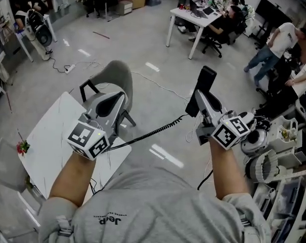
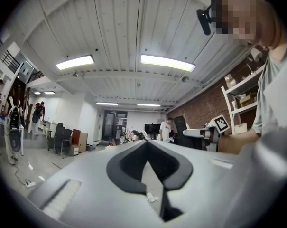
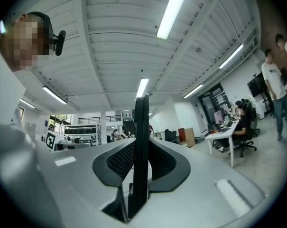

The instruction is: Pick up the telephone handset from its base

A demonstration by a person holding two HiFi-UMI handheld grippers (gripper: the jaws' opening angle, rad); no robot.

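Item: telephone handset (image 1: 207, 80), black, slab-shaped. It is carried in the air at the right of the head view, above open floor and well apart from the white table (image 1: 56, 130). Holder: right claw (image 1: 202, 99), set narrow and clamped on the handset; in the right gripper view the black slab is seen edge-on, pressed between the two dark pads and projecting well past their tips. Attachment: coiled cord (image 1: 147, 133), strung from the handset's lower end leftward, passing under the left wrist; its far end and the telephone base are hidden, so the base's place cannot be told. Second holder: left claw (image 1: 120, 97), jaws drawn together with nothing between them, held level in front of a grey chair (image 1: 120, 75). Status, as judged: the handset is off its base and the lift is largely done. Handling notes: a firm, even clamp on the flat faces is advised, as much of the handset's length overhangs the pads and it could pivot; slack is to be watched in the cord, since a taut cord could drag the base; the empty claw is best held clear of the coils.
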